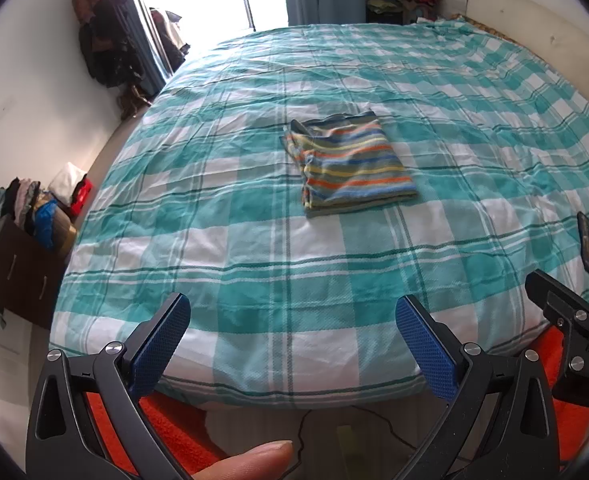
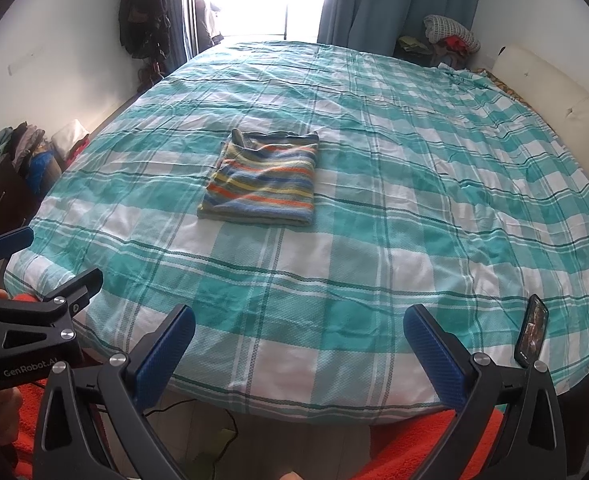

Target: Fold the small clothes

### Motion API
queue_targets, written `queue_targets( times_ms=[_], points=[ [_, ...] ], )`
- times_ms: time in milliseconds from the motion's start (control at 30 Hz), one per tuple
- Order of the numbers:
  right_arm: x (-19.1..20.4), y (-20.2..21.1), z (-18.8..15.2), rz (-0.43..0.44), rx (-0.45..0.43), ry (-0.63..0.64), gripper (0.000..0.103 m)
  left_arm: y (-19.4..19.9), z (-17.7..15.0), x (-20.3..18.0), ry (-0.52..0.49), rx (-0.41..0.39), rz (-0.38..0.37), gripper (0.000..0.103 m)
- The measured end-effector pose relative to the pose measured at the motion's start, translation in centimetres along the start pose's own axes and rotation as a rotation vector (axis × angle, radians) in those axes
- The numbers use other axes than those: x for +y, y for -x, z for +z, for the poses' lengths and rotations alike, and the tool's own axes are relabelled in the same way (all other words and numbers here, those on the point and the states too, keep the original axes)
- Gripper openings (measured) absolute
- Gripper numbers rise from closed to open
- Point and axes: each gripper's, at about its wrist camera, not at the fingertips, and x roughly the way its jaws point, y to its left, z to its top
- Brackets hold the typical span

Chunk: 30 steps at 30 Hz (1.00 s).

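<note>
At far left a dresser [image 1: 18, 272] heaped with clothes [image 1: 34, 208] stands against the wall. The left hand-held gripper [image 1: 293, 346] hangs over the near edge of the bed [image 1: 222, 248], its blue fingers [image 1: 160, 344] spread wide apart and empty. A folded striped garment [image 1: 348, 164] lies flat mid-bed, well ahead of both grippers and touching neither. The right hand-held gripper [image 2: 299, 354] also hangs at the near edge, fingers [image 2: 434, 354] wide apart, holding nothing. Just right of it a phone [image 2: 531, 330] stands propped on the bed.
</note>
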Motion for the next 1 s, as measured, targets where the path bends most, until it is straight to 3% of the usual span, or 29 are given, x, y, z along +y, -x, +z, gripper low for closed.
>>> queue_targets(
  times_ms=[1000],
  points=[
    [-0.74,0.66,0.32,0.008,0.001,-0.008,0.103,0.46,0.84,0.08,0.004,-0.011,-0.005,0.103]
  ],
)
